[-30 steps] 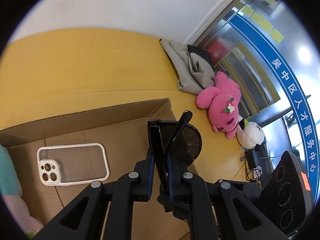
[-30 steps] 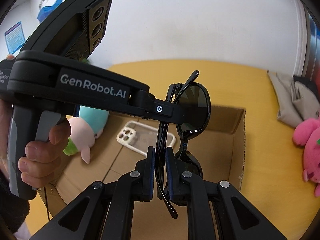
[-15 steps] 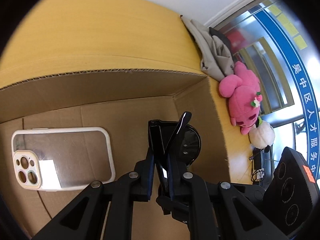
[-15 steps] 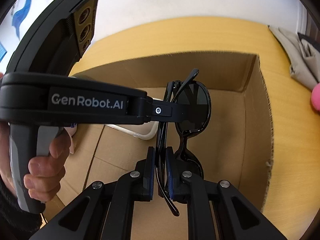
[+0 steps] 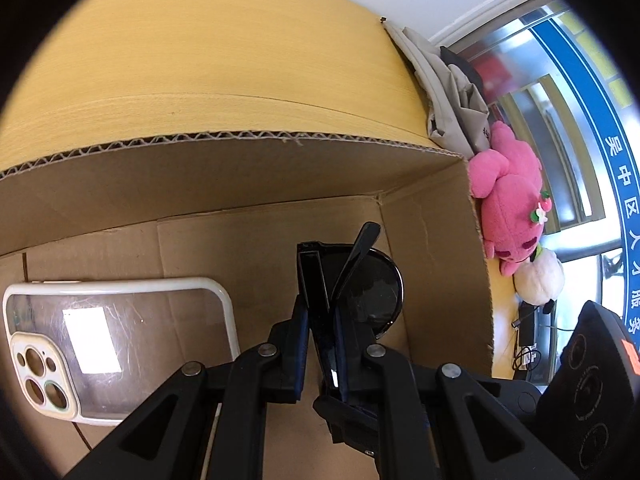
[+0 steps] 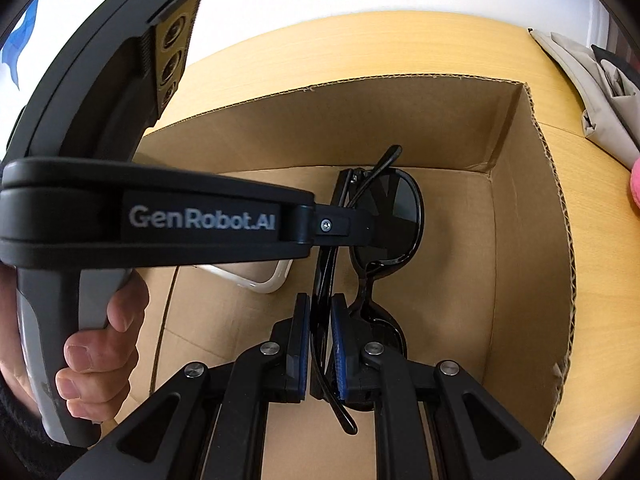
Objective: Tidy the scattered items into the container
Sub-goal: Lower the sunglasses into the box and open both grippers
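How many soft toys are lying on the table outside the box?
2. A pink toy lies just beyond the box's right wall, and a white toy lies right next to it. Others may be hidden out of view.

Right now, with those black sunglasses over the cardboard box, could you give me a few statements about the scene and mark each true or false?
1. Both grippers' fingers clamp the black folded sunglasses. True.
2. The brown cardboard box holds a clear white-rimmed phone case. True.
3. The pink plush toy lies inside the box. False: it lies outside, on the yellow wooden table.
4. The left gripper is open and empty. False: it is shut on the sunglasses.
5. The right gripper grips a sunglasses arm. True.
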### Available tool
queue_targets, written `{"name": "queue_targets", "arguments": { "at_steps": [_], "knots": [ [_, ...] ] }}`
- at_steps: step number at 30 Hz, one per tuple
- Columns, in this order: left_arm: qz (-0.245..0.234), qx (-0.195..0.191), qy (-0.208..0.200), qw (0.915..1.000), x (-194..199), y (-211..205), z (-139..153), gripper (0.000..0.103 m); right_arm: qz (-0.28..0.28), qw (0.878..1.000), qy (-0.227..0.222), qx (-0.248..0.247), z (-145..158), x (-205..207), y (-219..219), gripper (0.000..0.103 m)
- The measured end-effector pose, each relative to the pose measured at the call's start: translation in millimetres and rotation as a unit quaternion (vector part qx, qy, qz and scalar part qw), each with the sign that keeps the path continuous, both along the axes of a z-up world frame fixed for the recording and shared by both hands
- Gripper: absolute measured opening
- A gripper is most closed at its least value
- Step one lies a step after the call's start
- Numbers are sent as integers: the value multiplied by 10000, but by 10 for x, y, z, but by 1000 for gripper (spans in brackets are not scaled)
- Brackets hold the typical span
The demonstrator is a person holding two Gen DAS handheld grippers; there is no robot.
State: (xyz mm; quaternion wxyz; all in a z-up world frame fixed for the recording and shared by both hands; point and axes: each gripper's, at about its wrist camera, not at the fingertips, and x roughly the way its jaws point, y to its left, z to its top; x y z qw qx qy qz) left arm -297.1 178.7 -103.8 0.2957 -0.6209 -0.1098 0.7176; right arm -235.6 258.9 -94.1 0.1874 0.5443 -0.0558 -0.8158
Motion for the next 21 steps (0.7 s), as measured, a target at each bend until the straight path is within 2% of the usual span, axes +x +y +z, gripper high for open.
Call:
{"name": "queue_targets", "arguments": {
  "at_steps": [9, 14, 17, 21],
  "knots": [
    [27, -111, -90, 9999, -40, 36, -114, 12, -37, 10000, -59, -38, -72, -17, 53, 12],
    [67, -26, -122, 9999, -62, 38, -134, 13, -56, 9999, -86, -27, -100, -27, 82, 12],
    [122, -21, -94, 9999, -51, 22, -123, 15, -17, 9998, -169, 80, -159, -18, 75, 12],
    [163, -70, 76, 9998, -24, -23, -27, 20, -123, 9999, -57, 51, -129, 22, 130, 14]
  ]
}}
